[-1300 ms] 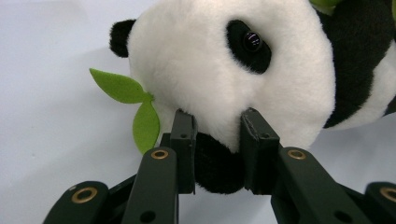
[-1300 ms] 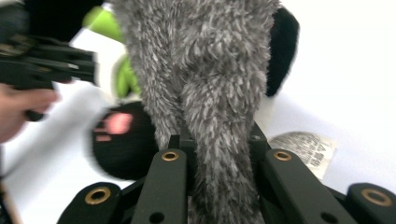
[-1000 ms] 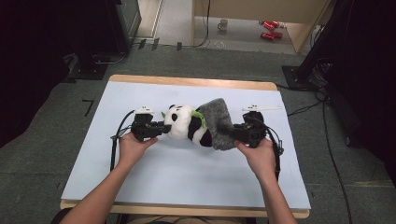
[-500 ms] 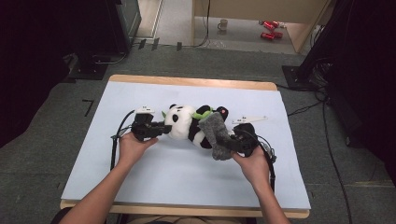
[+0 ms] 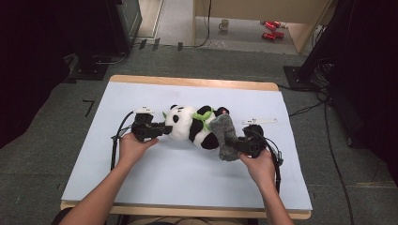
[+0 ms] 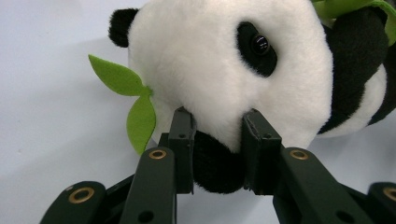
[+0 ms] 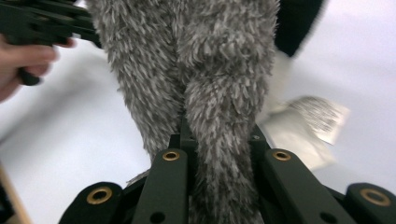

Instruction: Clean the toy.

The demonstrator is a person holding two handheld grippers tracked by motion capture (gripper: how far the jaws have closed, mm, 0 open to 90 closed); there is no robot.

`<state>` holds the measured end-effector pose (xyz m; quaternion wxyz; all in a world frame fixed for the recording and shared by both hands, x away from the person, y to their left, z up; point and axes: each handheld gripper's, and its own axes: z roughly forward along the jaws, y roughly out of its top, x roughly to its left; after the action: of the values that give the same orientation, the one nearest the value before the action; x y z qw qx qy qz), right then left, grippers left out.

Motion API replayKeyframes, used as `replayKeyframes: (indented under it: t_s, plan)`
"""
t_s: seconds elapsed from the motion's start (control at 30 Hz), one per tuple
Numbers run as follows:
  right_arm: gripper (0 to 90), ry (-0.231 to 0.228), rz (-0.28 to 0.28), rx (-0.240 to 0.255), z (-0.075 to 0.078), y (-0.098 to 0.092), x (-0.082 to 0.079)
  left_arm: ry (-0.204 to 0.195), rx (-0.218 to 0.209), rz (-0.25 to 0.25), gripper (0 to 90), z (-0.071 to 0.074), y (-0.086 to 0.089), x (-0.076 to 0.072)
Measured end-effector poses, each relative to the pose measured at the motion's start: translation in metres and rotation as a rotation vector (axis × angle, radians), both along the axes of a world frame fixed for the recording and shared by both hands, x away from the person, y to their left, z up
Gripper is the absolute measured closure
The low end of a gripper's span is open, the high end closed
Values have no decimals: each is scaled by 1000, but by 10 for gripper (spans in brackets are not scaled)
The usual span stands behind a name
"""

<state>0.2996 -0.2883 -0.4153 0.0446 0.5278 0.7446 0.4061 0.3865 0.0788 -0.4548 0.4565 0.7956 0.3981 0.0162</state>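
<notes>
Panda (image 5: 187,125): a black-and-white plush toy lay on its side near the middle of the table (image 5: 155,178), head toward the left tongs, green felt leaves at its neck and by its mouth
Panda, left gripper view (image 6: 224,70): the white face with one black eye patch filled the upper part; a green leaf (image 6: 133,105) hung just left of the muzzle
Left tongs (image 5: 162,130): at the panda's head end, held level – the two black jaws were clamped on the lower part of the head, where white fur meets black, seen close in the left gripper view (image 6: 217,154)
Grey furry cloth (image 5: 224,136): a shaggy grey piece lay against the panda's rear end, opposite the head, draped over the black leg and touching it
Right tongs (image 5: 239,145): on the far side of the panda from the left tongs – the jaws were pinched tight on a fold of the grey cloth, which rose between them in the right gripper view (image 7: 219,154)
White tag (image 7: 310,119): a paper label lay on the table just beside the cloth, near the panda's hind part
Hands: left hand (image 5: 133,147) and right hand (image 5: 259,165) each gripped their tool, on the near side of the panda
Table surface: pale blue sheet under the panda, wooden edge showing around it
</notes>
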Motion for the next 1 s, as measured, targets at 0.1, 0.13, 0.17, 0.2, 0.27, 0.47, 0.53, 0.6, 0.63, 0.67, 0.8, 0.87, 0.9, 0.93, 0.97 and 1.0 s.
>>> replayKeyframes:
  t_s: [0.1, 0.13, 0.17, 0.2, 0.27, 0.47, 0.53, 0.6, 0.63, 0.67, 0.8, 0.87, 0.9, 0.93, 0.97, 1.0]
  plan:
    - [779, 56, -3, -38, -11, 0, 4, 5, 2, 2, 684, 0, 1, 0]
    - [779, 77, -1, -38, -18, 2, 6, 5, 4, 2, 684, 0, 0, 0]
    - [778, 86, -3, -29, -21, 3, 7, 4, 7, 1, 683, 0, 0, 0]
    - [777, 95, -5, -23, -25, 5, 9, 5, 7, 0, 683, 0, 1, 0]
    - [766, 97, -8, -35, -32, 6, 11, 6, 4, 1, 682, 0, 1, 0]
    - [767, 71, -45, -43, -26, -5, 15, 11, -5, 2, 678, -1, 2, 1]
    - [768, 57, -53, -4, -17, -9, 14, 12, -5, 4, 677, 0, 1, 0]
    - [768, 25, -48, 26, -5, -12, 11, 12, -5, 3, 675, 0, 1, 0]
    - [768, 11, -46, 41, 2, -13, 10, 11, -4, 3, 674, 0, 1, 0]
    - [769, -2, -42, 52, 8, -13, 8, 11, -4, 5, 674, 0, 1, 0]
    - [769, -50, -13, 100, 32, -7, 1, 6, 2, 7, 673, 0, 0, -1]
    - [769, -55, 23, 111, 38, 2, -2, 5, 4, 7, 673, 0, 0, -1]
    - [769, -49, 37, 114, 38, 6, -2, 4, 4, 7, 673, 0, 0, -2]
    - [771, -34, 56, 111, 37, 12, -2, 5, 6, 9, 674, 0, 0, -2]
    - [773, -10, 73, 96, 34, 20, -2, 5, 14, 6, 673, 0, 0, -2]
    - [775, 5, 83, 78, 31, 25, -3, 4, 23, 1, 674, 0, -1, -3]
